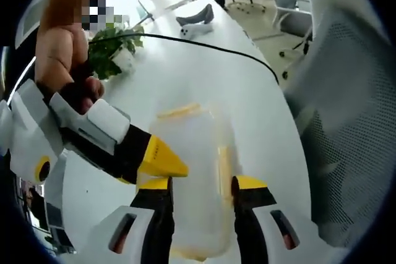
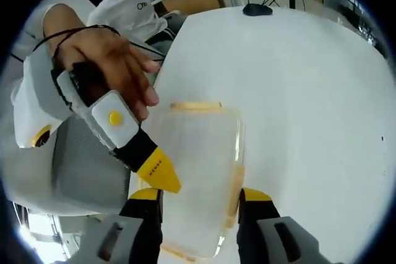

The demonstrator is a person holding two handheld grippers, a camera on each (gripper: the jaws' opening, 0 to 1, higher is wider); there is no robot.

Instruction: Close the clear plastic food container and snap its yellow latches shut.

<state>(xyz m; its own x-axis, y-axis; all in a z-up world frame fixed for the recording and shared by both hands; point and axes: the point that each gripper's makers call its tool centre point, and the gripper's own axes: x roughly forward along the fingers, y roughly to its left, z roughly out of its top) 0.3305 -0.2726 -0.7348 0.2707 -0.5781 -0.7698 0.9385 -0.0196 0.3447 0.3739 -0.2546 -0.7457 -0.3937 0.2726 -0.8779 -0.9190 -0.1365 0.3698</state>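
Clear plastic rectangular food container (image 1: 197, 177) with yellow latches lies on the white worktop (image 1: 204, 72), sitting between the spread jaws of the left gripper (image 1: 201, 183) and likewise of the right gripper (image 2: 201, 195), both open around it.

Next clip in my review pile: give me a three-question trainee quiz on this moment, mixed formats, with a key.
1. True or false: the container stands on a white table.
2. Multiple choice: in the left gripper view, what stands on the table beyond the black cable? A) a potted plant B) a kettle C) a stack of books
3. Fill in: in the right gripper view, the left gripper comes in from the left with its ______ tip at the container's edge.

Key: 1 true; 2 A, the plant; 3 yellow. In both views the view's own jaws stand open on either side of the container, right gripper and left gripper alike.
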